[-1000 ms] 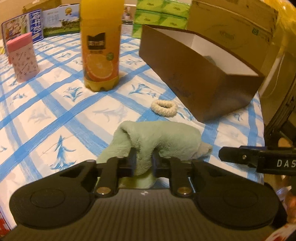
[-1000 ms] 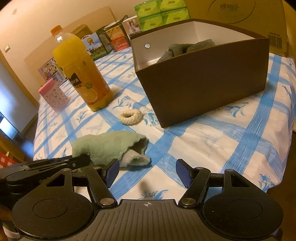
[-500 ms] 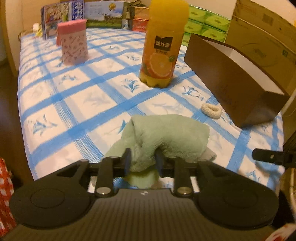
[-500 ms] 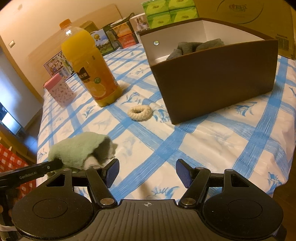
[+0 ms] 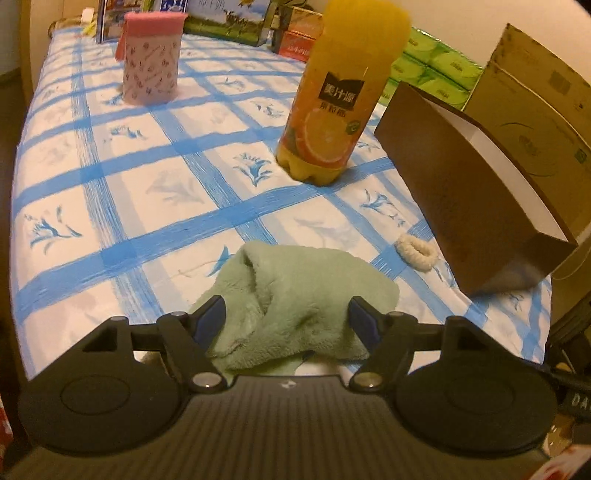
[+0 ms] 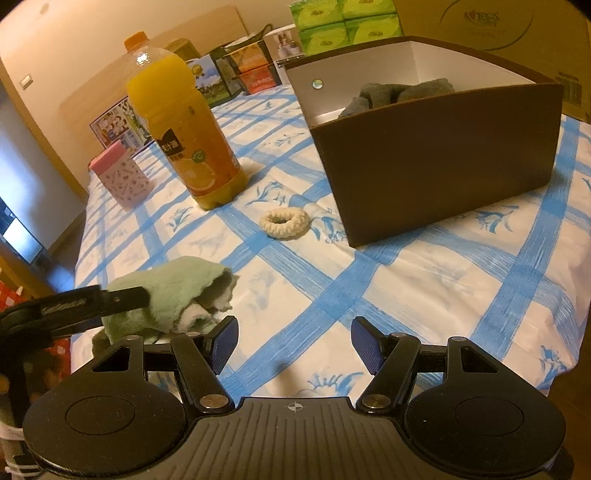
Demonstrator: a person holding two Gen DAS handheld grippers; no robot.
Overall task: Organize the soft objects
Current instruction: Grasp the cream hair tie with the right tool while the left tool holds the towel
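Note:
A pale green fluffy cloth (image 5: pixel 295 302) lies near the front edge of the blue-checked bedspread (image 5: pixel 147 177); it also shows in the right wrist view (image 6: pixel 166 291). My left gripper (image 5: pixel 287 321) is open, its jaws spread either side of the cloth. A cream scrunchie (image 5: pixel 417 253) lies beside the brown box (image 5: pixel 461 192); the scrunchie (image 6: pixel 284 221) and the box (image 6: pixel 443 162), which holds a grey cloth (image 6: pixel 399 94), also show in the right wrist view. My right gripper (image 6: pixel 293 345) is open and empty above the bedspread.
An orange juice bottle (image 5: pixel 343 96) stands mid-surface, a pink patterned container (image 5: pixel 151 59) at the far left. Green tissue packs (image 5: pixel 432 66), cardboard boxes (image 5: pixel 535 96) and printed cartons (image 5: pixel 221 18) line the back. The surface edge lies close on the right.
My left gripper was shut on the green cloth and has opened, letting it rest on the bedspread. The left gripper also moved left, away from the box. The right gripper stayed open.

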